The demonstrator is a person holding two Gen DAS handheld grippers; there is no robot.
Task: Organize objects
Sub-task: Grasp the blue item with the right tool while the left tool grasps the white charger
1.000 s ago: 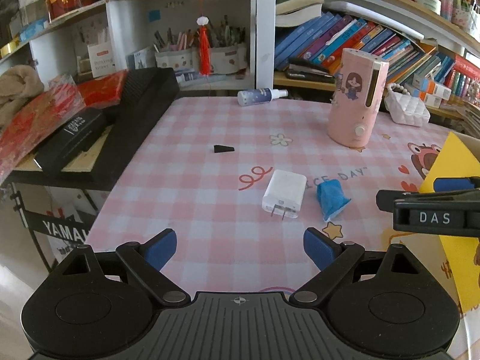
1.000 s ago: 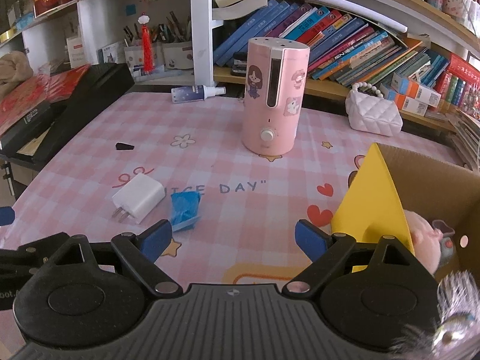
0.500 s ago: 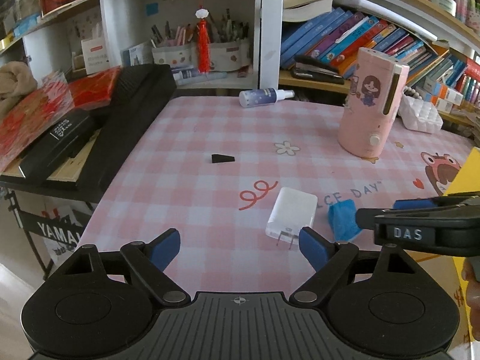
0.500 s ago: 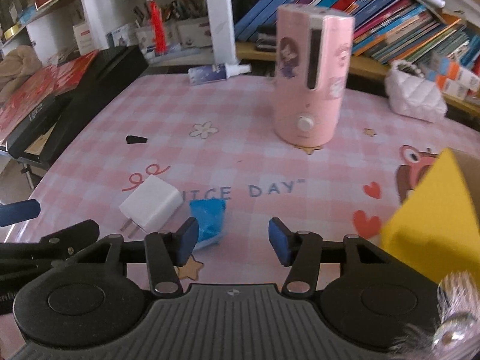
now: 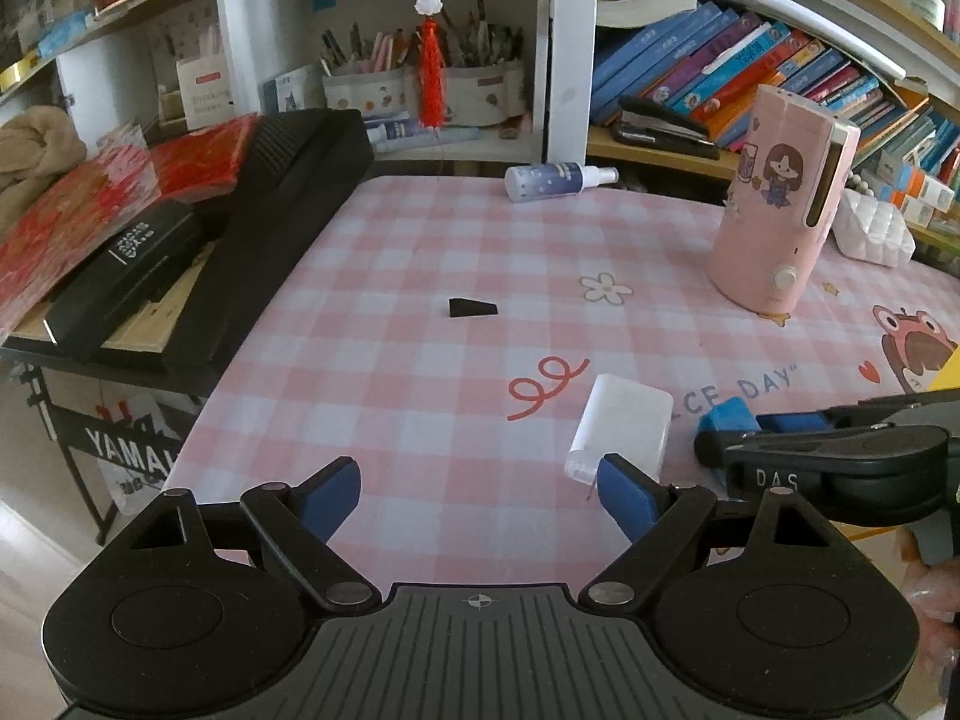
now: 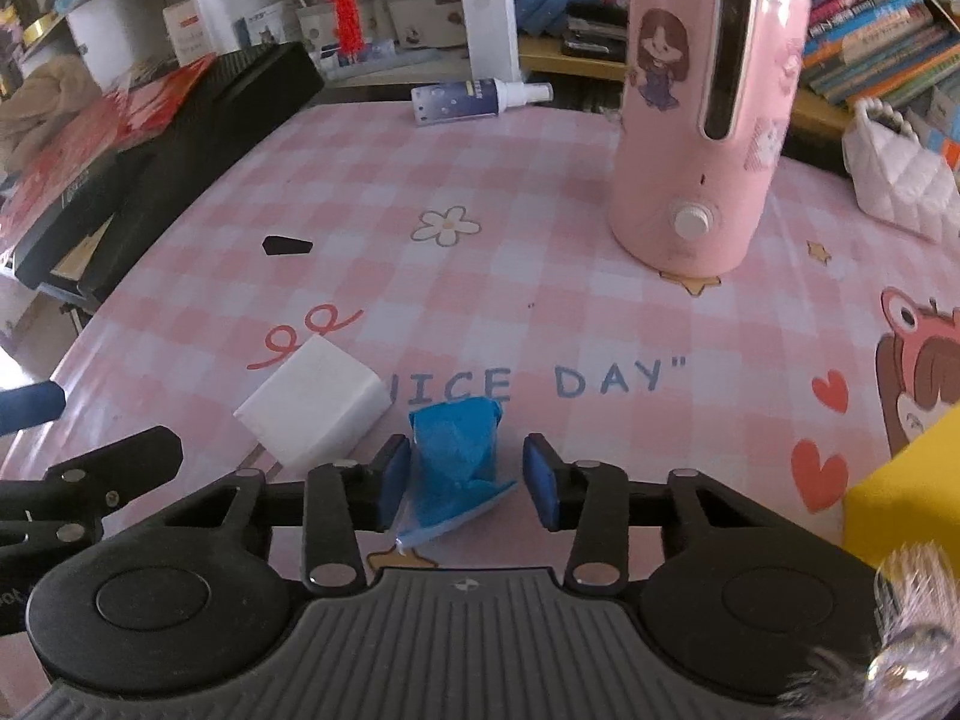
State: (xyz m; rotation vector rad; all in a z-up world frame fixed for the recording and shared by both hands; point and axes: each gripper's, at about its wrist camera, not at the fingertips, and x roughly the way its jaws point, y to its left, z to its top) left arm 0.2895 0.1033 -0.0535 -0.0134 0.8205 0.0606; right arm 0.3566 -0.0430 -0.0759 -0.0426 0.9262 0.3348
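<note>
Blue crinkled plastic packet (image 6: 457, 456) lay on the pink checked bench (image 6: 540, 276), between the parted pads of the right tongs (image 6: 467, 483), just beside a white plug-in charger block (image 6: 312, 414). Closing off-centre risked the thin wrapper slipping out, or nudging the charger. The left tongs (image 5: 480, 495) hung apart, empty.

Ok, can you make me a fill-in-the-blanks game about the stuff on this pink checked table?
1. The right gripper has its fingers either side of the crumpled ____ packet.
2. The white plug charger lies to the packet's ____.
3. The tall pink humidifier stands ____.
4. The small spray bottle lies on its ____.

Missing words: blue; left; upright; side
</note>
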